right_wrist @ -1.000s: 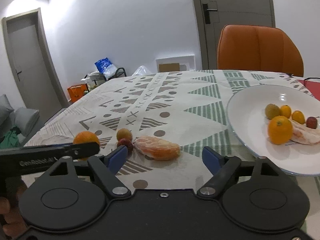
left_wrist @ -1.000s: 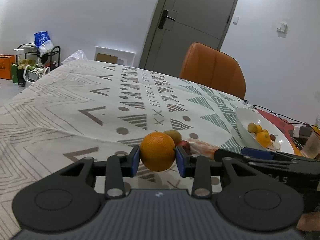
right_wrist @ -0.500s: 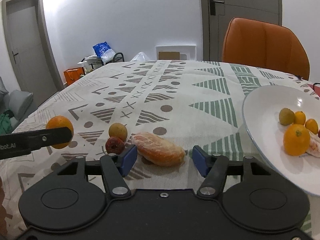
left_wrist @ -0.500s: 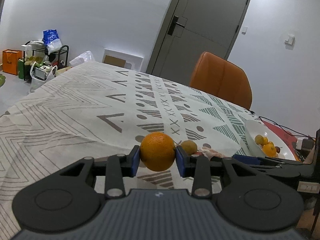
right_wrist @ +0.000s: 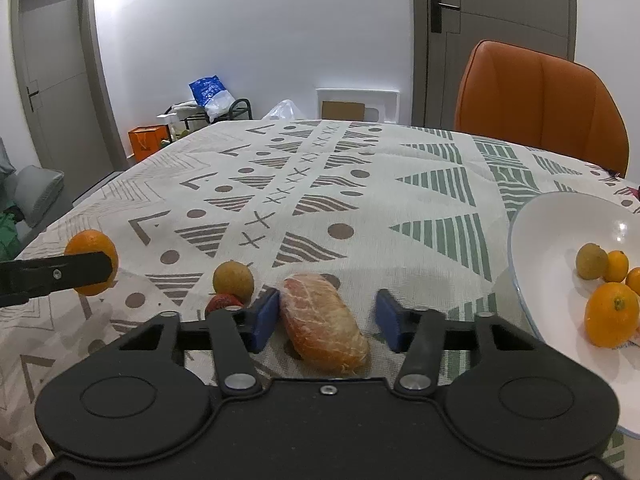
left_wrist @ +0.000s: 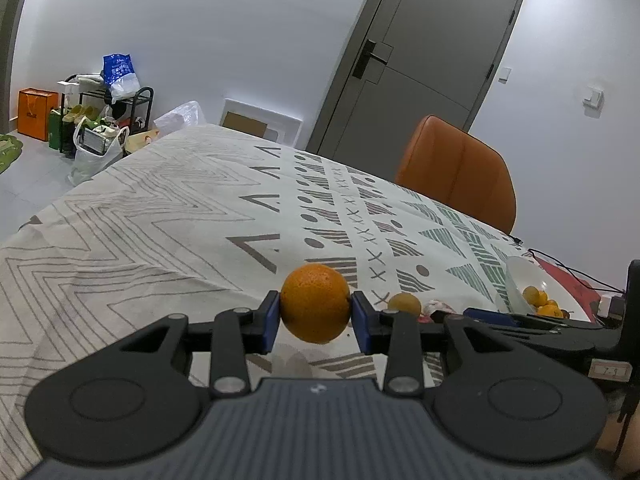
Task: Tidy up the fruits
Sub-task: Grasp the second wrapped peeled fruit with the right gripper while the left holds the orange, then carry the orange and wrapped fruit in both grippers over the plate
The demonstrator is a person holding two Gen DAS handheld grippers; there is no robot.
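My left tongs [left_wrist: 316,316] squeeze the orange [left_wrist: 315,302] tight from both sides, so it hangs just above the tabletop [left_wrist: 160,216], ready to carry. I think it should go to the white plate [right_wrist: 536,240] on my right, where other fruits already sit.

My right tongs [right_wrist: 327,318] are closing around the peeled fruit piece [right_wrist: 324,322] that lies on the cloth. The left pad looks about touching it; the right pad is still apart. Its long side runs away from me, tipped a bit to the left. That puts the pads on its narrow sides. A small yellow fruit [right_wrist: 233,279] and a red one [right_wrist: 223,303] wait just beside it.
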